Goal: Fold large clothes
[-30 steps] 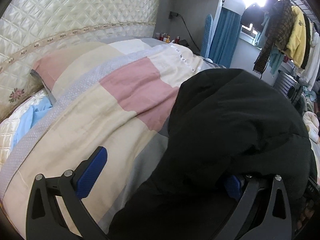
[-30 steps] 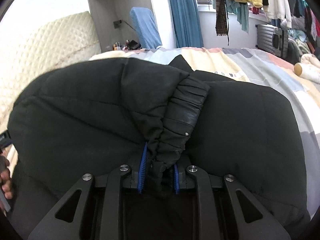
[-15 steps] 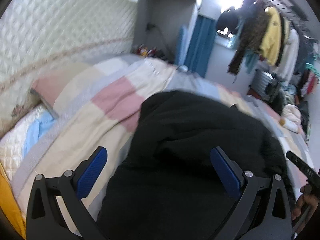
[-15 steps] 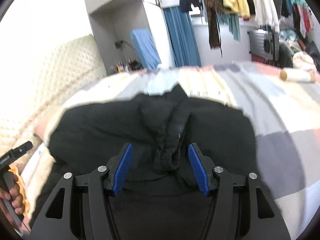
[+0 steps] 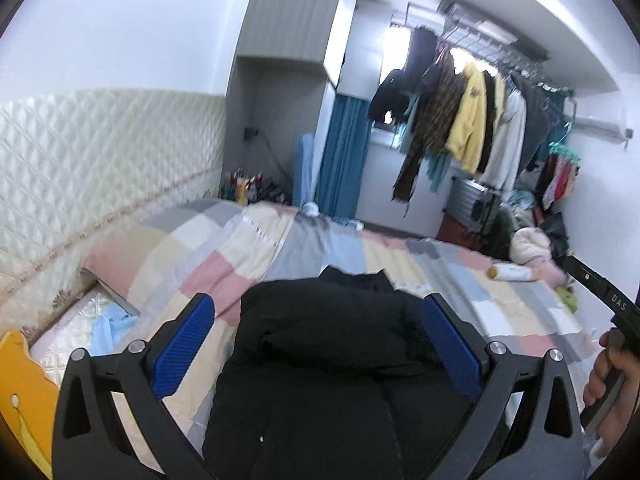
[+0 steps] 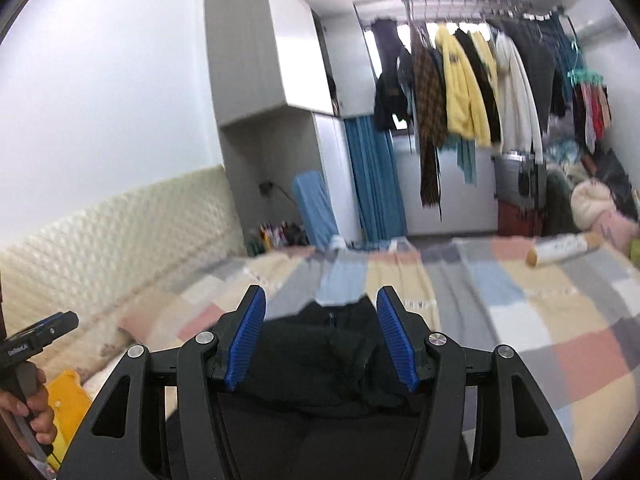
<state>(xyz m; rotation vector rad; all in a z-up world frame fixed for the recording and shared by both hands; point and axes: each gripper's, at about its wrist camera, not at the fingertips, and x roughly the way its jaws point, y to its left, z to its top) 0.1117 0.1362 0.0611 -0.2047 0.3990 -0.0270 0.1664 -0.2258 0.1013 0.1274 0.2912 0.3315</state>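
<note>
Puffy black coat (image 5: 328,360) lies bunched (soft, matte, lumpy) on the bed's patchwork quilt (image 5: 248,256), cotton squares in pink, cream, grey. Left tongs (image 5: 320,348) released, spread wide above it; right tongs (image 6: 320,338) released too. Quilt runs bare toward a roll (image 6: 560,250) at right.

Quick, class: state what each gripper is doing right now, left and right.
Left gripper: open, holding nothing, above the black jacket.
Right gripper: open, holding nothing.

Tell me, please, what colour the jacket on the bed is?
Black jacket, clearest in the left wrist view.
</note>
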